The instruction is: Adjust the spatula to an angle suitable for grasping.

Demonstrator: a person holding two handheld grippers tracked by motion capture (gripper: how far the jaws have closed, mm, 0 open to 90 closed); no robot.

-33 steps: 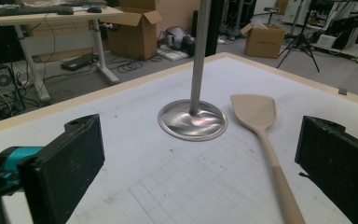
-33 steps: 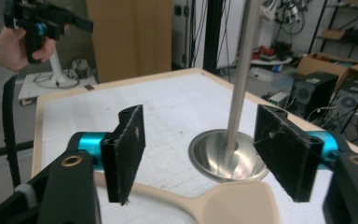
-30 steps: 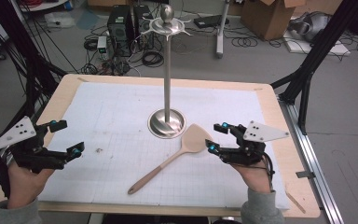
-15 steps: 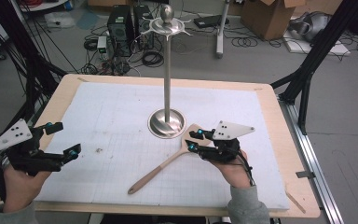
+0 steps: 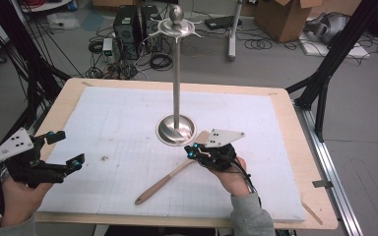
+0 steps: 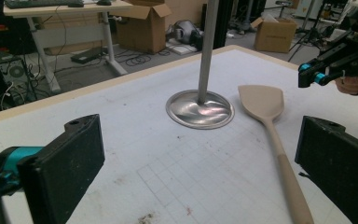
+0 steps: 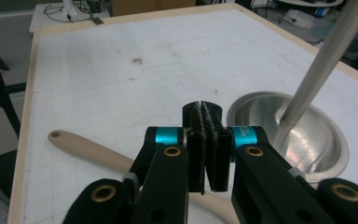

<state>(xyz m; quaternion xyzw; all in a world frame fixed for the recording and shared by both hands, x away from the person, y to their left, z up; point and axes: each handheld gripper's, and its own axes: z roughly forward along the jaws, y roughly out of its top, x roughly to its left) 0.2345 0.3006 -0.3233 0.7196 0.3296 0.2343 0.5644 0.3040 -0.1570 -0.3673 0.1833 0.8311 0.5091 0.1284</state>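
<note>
A light wooden spatula [image 5: 161,185] lies on the white mat, its blade [image 6: 261,99] beside the round base of a metal stand [image 5: 176,130]. My right gripper [image 5: 193,150] hovers over the spatula's neck. Its jaws have just been closing, and in the right gripper view its pads [image 7: 213,122] meet with nothing between them. The handle [image 7: 87,149] runs underneath them to the left. My left gripper [image 5: 68,148] rests at the mat's left edge, open and empty, its jaws wide apart in the left gripper view [image 6: 200,172].
The stand's tall pole [image 5: 176,69] rises from the mat's middle to a topper with hooks [image 5: 176,25]. The wooden table edge [image 5: 320,196] frames the mat. Cables, boxes and black frame legs stand beyond the table.
My right gripper has moved left and down from the mat's right side to over the spatula's neck, and its jaws have closed. The left gripper has stayed put.
</note>
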